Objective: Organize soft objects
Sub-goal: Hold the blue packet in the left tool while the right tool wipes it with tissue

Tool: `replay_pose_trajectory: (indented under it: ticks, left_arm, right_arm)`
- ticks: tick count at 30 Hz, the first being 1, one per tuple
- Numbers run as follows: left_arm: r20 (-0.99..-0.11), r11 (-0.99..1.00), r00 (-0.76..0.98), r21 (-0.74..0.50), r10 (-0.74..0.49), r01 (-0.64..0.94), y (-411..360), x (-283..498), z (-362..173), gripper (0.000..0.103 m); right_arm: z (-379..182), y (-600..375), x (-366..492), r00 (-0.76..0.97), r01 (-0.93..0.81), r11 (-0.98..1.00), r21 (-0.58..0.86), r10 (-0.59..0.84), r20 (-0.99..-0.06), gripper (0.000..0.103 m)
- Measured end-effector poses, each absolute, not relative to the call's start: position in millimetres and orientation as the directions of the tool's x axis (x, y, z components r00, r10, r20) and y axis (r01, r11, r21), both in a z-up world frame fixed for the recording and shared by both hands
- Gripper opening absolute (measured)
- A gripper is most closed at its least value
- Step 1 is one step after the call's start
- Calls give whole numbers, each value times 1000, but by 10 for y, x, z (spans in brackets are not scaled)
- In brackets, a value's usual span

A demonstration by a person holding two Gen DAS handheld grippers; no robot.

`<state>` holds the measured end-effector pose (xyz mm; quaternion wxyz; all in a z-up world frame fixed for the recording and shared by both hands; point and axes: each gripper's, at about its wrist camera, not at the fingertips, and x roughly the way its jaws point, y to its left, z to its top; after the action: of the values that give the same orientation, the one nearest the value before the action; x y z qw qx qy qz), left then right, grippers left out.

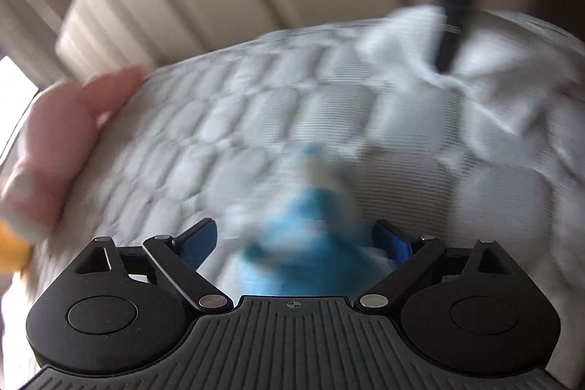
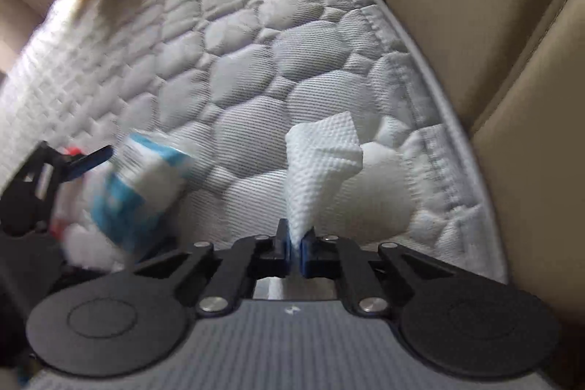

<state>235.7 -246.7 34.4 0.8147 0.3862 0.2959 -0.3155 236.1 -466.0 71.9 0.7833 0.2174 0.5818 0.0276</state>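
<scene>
While pinched in right jaws, white tissue (image 2: pixel 321 167).

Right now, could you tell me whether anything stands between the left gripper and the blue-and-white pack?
Nothing visible does: the blue-and-white pack sits between the open fingers of the left gripper, above the quilted mattress.

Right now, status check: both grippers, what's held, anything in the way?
Right gripper shut on white paper towel. Left gripper open around blue-and-white soft pack, blurred. Pink plush at mattress edge, clear of both.
</scene>
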Motion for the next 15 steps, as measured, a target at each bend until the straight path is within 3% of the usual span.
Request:
replay_pose_trajectory:
  ticks: [5, 8, 11, 13, 15]
  left_arm:
    - [-716, 687, 674, 400, -178, 607, -2284, 2817, 445, 96]
    - [-757, 805, 635, 280, -151, 524, -2046, 3054, 508, 96]
    - [-825, 899, 525, 47, -211, 436, -1773, 3233, 543, 96]
    - [-841, 909, 397, -236, -368, 342, -1534, 3356, 492, 96]
    - [-825, 874, 287, -464, -486, 147, -1324, 3490, 335, 100]
  right_arm:
    - [749, -4613, 2477, 327, 223, 876, 428, 346, -879, 7]
    - [793, -4541, 2525, 328, 198, 887, 418, 342, -881, 7]
    - [797, -4491, 2542, 325, 192, 892, 410, 336, -884, 7]
    - [774, -4466, 2551, 317, 194, 895, 401, 330, -889, 7]
    - [755, -4451, 2551, 311, 194, 895, 401, 331, -891, 7]
